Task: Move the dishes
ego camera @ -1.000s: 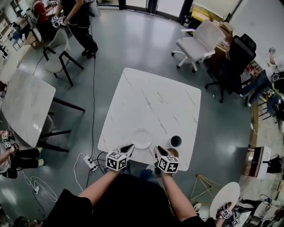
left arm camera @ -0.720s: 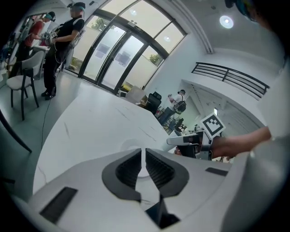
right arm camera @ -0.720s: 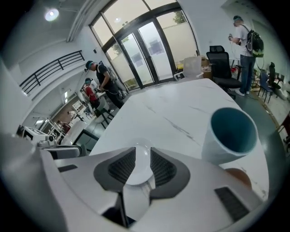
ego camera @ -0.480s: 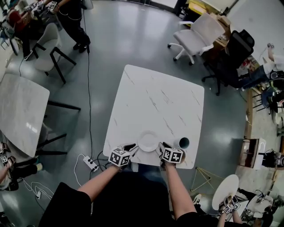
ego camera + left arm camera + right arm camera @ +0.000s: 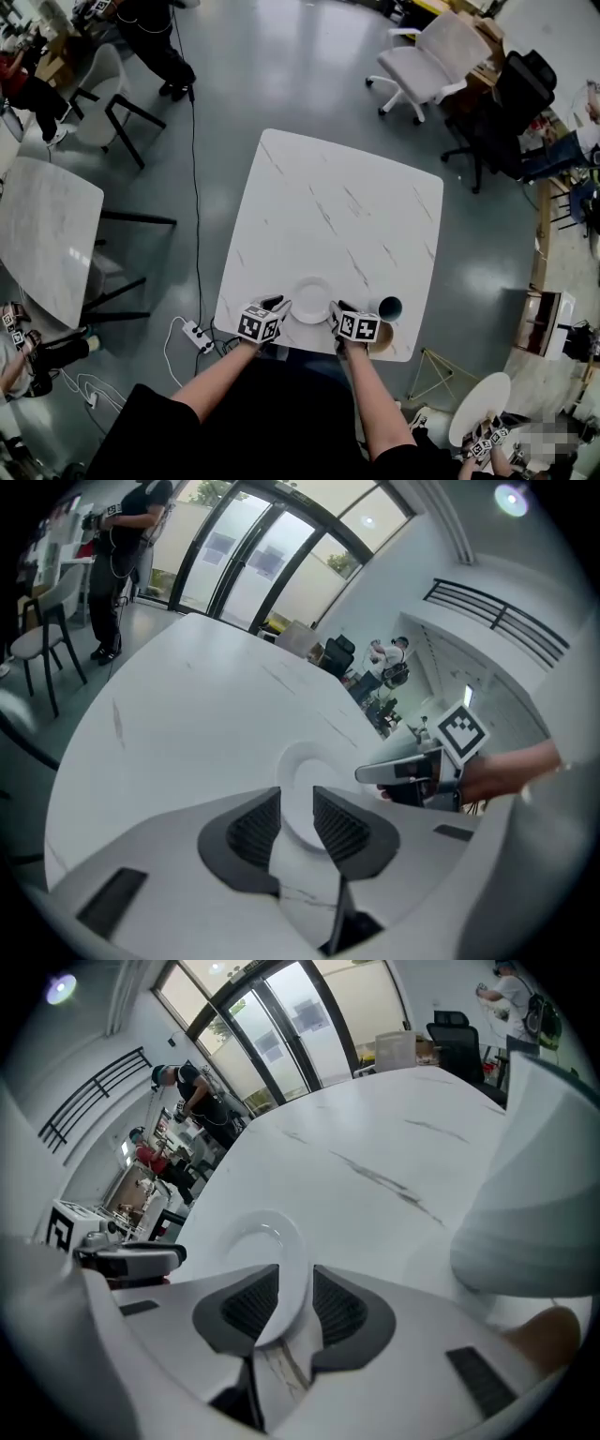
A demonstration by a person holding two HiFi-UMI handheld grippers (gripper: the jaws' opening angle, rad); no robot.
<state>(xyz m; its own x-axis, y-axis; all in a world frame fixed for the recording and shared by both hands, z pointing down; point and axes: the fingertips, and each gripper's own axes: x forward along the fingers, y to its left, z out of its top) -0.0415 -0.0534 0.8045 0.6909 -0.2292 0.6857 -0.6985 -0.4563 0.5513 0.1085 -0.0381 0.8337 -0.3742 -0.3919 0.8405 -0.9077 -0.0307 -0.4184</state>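
White plate (image 5: pixel 311 300) rim at left tongs (image 5: pixel 278 303), within right tongs (image 5: pixel 336 307) (both ajar, just opening).

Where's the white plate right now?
In the head view, the white plate lies on the table by its front edge, just left of the cup.

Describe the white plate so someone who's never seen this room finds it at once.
Take the white marble table in the middle of the grey floor and look along its edge nearest the camera wearer. The plate lies there, flat, round and all white; the cup to its right is smaller, taller and dark inside.
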